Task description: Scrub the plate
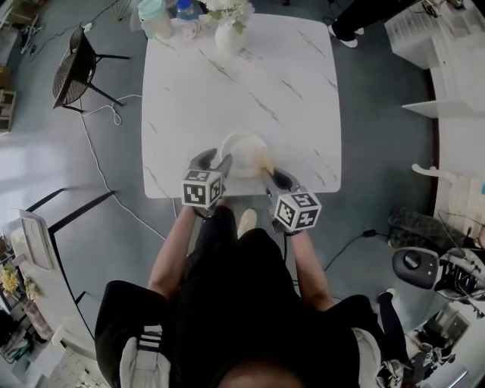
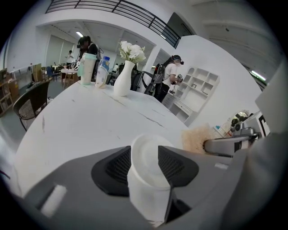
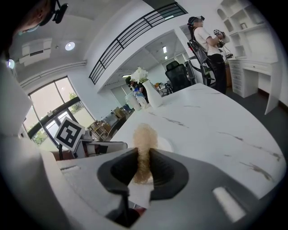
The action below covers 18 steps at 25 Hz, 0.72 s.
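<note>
A white plate (image 1: pixel 244 155) lies near the front edge of the white marble table (image 1: pixel 288 83). My left gripper (image 1: pixel 220 163) is at the plate's left rim. In the left gripper view the plate (image 2: pixel 148 157) fills the gap between the wide-spread jaws of the left gripper (image 2: pixel 144 164), which stands open. My right gripper (image 1: pixel 267 173) is at the plate's right side, shut on a tan sponge (image 1: pixel 265 161). In the right gripper view the sponge (image 3: pixel 145 143) is squeezed thin between the pads of that gripper (image 3: pixel 144 168), over the plate (image 3: pixel 167 144).
At the table's far edge stand a white vase of flowers (image 1: pixel 227 30), a pale cup (image 1: pixel 155 17) and a bottle (image 2: pixel 101 72). A black chair (image 1: pixel 76 64) stands to the left, white shelves (image 1: pixel 455 61) to the right. People stand beyond the table (image 2: pixel 168 76).
</note>
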Each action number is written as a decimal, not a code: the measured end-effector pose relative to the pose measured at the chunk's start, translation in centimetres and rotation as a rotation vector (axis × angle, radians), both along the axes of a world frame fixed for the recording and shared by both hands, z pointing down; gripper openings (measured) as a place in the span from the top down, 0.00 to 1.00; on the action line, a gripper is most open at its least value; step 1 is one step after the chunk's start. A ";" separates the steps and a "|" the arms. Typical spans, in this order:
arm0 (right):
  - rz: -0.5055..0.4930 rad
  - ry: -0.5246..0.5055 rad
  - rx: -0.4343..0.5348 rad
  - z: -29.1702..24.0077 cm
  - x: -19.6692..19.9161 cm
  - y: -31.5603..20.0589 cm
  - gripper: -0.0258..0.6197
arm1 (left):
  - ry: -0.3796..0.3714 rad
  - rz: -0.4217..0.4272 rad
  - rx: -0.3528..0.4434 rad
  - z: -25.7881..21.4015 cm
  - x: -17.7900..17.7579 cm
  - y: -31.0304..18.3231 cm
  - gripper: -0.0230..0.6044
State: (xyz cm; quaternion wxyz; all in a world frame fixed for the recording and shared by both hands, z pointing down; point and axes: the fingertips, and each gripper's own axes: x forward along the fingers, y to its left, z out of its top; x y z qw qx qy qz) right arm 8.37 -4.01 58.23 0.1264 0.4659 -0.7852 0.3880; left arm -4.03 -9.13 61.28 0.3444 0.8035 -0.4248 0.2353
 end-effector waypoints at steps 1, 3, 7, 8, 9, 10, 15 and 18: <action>0.001 0.007 0.012 -0.3 0.1 0.1 0.85 | -0.004 0.005 0.015 -0.4 0.1 0.2 0.66; 0.000 0.015 0.036 -1.0 0.2 0.3 0.85 | -0.011 0.014 0.043 -1.3 0.4 0.5 0.71; 0.003 0.027 0.087 -2.9 0.6 1.0 0.85 | -0.012 0.024 0.085 -3.5 1.0 1.5 0.76; 0.001 0.034 0.103 -3.5 0.7 1.1 0.85 | -0.014 0.021 0.099 -4.1 1.1 1.8 0.78; 0.000 0.041 0.121 -4.2 0.8 1.3 0.85 | -0.018 0.015 0.118 -4.9 1.1 2.0 0.81; -0.001 0.046 0.139 -4.9 0.8 1.5 0.85 | -0.022 0.008 0.140 -5.7 1.0 2.2 0.85; -0.003 0.066 0.232 -8.5 1.3 2.8 0.85 | -0.025 -0.018 0.237 -9.9 1.4 3.8 0.94; -0.001 0.074 0.295 -10.8 1.8 3.6 0.85 | -0.035 -0.017 0.290 -12.0 2.0 4.9 0.95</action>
